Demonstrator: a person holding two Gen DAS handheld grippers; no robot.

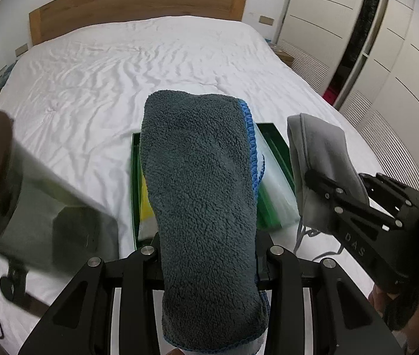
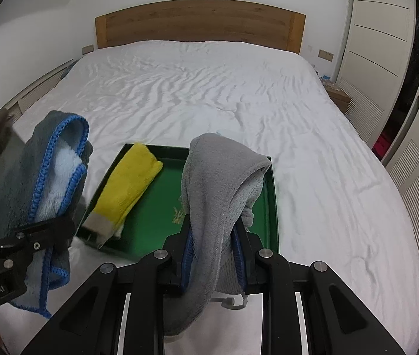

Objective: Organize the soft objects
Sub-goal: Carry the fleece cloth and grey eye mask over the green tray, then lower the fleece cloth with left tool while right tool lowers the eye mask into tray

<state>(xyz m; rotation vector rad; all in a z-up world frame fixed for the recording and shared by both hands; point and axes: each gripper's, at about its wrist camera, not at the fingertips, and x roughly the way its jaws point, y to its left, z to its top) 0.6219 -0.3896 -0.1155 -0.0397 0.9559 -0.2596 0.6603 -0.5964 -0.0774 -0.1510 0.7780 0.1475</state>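
Observation:
My left gripper (image 1: 206, 254) is shut on a dark grey-blue fleece cloth with blue trim (image 1: 200, 183); the cloth also shows in the right wrist view (image 2: 44, 183), held above the bed left of the tray. My right gripper (image 2: 212, 236) is shut on a folded light grey cloth (image 2: 221, 183), which also shows in the left wrist view (image 1: 321, 165). Both cloths hang over a green tray (image 2: 270, 207) on the bed. A folded yellow cloth (image 2: 126, 186) lies in the tray's left part.
The tray (image 1: 277, 145) sits near the foot of a bed with a wrinkled white sheet (image 2: 209, 94) and a wooden headboard (image 2: 200, 23). White wardrobes (image 2: 386, 59) stand at the right. A white cable (image 2: 233, 303) lies below the right gripper.

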